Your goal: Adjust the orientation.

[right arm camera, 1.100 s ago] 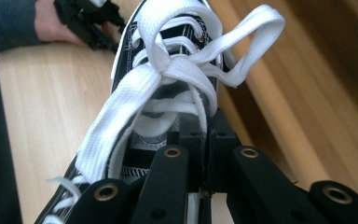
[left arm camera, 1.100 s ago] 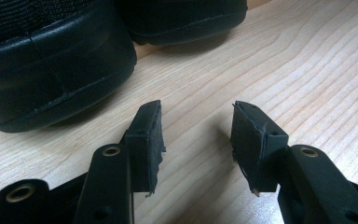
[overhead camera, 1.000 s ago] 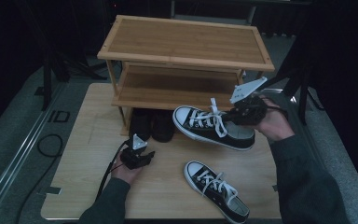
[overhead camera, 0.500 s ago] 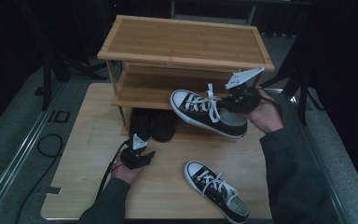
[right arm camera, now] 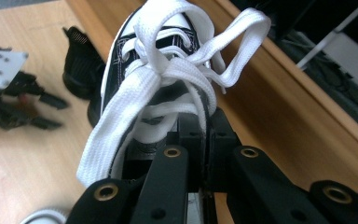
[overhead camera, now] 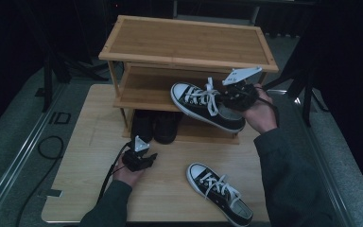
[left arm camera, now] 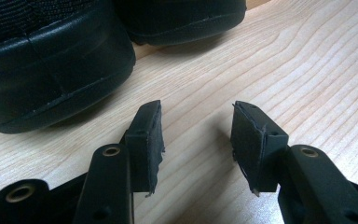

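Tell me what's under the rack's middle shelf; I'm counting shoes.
Two black shoes stand side by side on the bottom shelf, toes outward. Their heels are hidden under the middle shelf, and the lifted sneaker covers the space to their right.

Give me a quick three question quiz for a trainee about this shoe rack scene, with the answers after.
1. True or false: the left gripper has its jaws shut on a shoe.
2. What does the right gripper hold? A) a black shoe B) the black and white sneaker C) nothing
3. Where do the two black shoes stand?

Key
1. False. Its jaws are open over the bare table, with nothing between them.
2. B. The jaws are shut on its collar, and the sneaker is up at the rack's middle shelf.
3. On the bottom shelf, side by side. A second sneaker lies on the table.
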`<state>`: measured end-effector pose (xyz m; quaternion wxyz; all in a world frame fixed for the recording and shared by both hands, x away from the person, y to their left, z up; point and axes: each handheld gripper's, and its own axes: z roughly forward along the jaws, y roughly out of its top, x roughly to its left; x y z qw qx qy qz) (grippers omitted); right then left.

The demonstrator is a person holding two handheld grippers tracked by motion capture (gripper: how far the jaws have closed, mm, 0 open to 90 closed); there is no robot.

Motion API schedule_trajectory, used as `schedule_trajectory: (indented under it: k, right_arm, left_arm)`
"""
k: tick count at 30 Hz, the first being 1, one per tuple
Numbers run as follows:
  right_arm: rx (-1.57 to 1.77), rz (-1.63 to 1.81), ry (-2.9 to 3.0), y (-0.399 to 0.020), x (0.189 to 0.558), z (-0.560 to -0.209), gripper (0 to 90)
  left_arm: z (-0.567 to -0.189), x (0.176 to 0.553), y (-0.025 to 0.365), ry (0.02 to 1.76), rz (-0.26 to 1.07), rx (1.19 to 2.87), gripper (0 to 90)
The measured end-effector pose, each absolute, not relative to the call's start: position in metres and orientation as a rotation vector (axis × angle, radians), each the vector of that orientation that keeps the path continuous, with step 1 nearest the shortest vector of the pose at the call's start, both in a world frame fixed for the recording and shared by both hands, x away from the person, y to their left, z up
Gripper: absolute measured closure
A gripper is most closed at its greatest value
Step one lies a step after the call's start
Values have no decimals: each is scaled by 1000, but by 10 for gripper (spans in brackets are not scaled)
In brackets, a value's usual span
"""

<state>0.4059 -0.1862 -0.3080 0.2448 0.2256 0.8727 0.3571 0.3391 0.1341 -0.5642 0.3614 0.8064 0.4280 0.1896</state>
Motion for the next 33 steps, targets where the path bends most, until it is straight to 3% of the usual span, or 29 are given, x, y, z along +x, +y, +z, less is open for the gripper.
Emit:
schedule_trajectory:
  k: [19,33]
  right_arm:
    - [712,867,2361,-183,419,-323,869]
    - [717,890,2392,-193,416,-315,673]
  left_arm:
    - [-564,339,134,1104,489,2076,534]
    - [-564,339,134,1103,488,2077,534]
